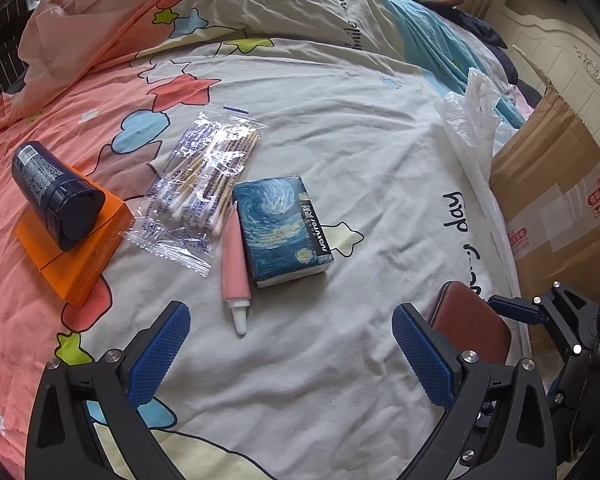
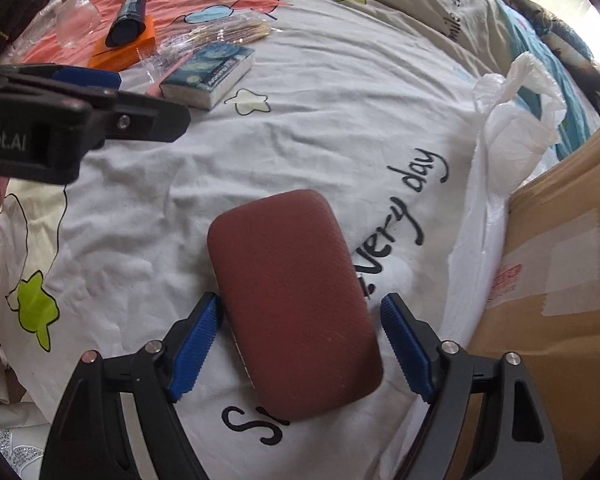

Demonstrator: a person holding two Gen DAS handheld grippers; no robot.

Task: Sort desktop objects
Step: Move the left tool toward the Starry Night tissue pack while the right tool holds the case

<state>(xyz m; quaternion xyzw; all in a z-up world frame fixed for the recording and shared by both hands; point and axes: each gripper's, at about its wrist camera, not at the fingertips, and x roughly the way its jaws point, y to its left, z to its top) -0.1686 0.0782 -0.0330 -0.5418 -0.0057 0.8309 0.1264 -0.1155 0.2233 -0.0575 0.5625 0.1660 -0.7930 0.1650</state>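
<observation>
Loose items lie on a patterned bedsheet. A dark bottle (image 1: 56, 196) rests on its side on an orange box (image 1: 76, 248) at the left. Beside them lie a clear bag of cotton swabs (image 1: 200, 188), a pink tube (image 1: 235, 256) and a starry-print tissue pack (image 1: 282, 228). My left gripper (image 1: 290, 316) hovers open just short of the tube, holding nothing. A brown rounded case (image 2: 296, 300) lies flat on the sheet. My right gripper (image 2: 300, 304) is open with one finger on either side of the case's near half.
A cardboard box (image 2: 560, 280) stands against the bed's right edge, with a white plastic bag (image 2: 512, 120) draped beside it. A pink quilt (image 1: 100, 12) is bunched at the far left. The left gripper's body (image 2: 80, 120) reaches in at the right wrist view's upper left.
</observation>
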